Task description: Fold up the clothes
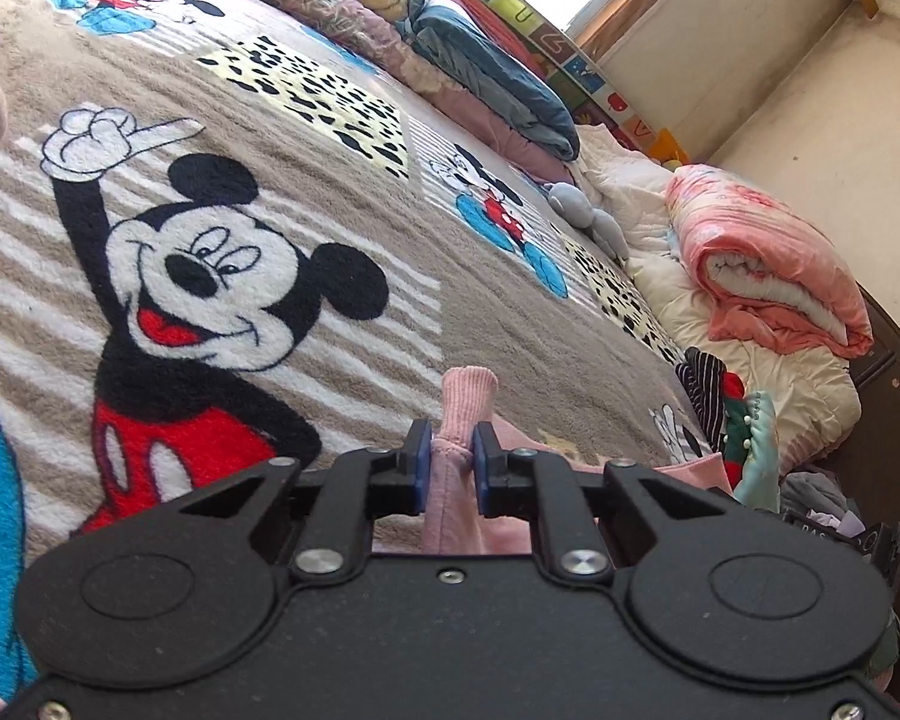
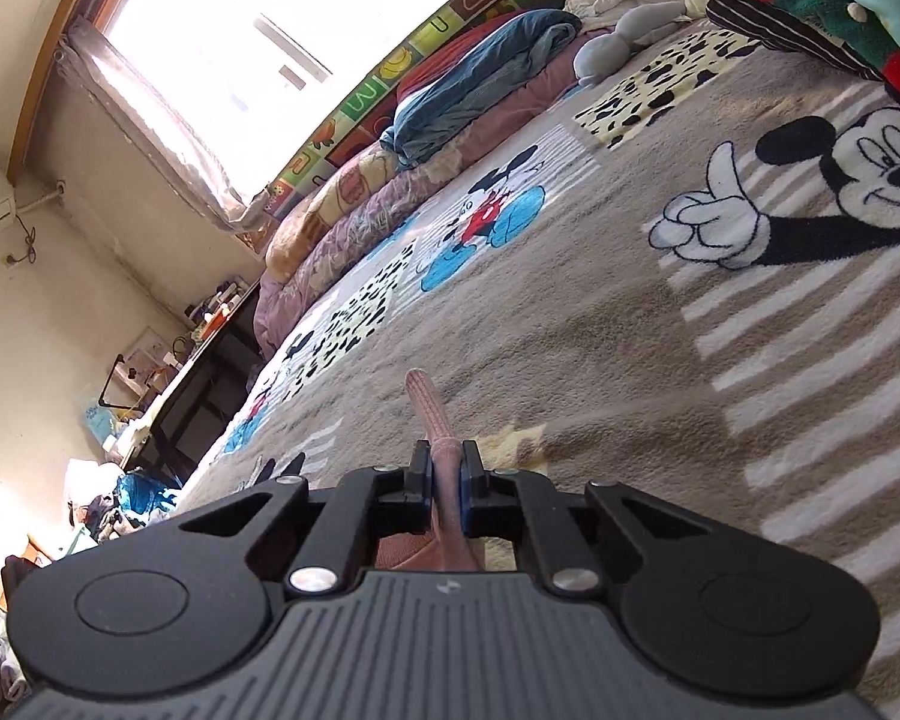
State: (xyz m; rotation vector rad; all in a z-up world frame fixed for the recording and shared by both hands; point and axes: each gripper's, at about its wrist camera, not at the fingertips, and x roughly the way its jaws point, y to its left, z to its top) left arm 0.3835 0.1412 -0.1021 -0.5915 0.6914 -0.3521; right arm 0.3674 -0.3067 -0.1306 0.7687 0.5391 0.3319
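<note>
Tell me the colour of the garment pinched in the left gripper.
Pale pink, with a ribbed cuff; the pink garment shows best in the left wrist view, clamped by the left gripper.

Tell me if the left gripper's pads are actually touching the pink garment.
Touching. The left wrist view shows the left gripper with both blue pads pressed against a bunched fold of the pink garment, no gap either side.

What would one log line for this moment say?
step: fold clothes | left tool: shut on pink garment | right tool: shut on pink garment | surface: blanket | state: garment held above bed
</note>
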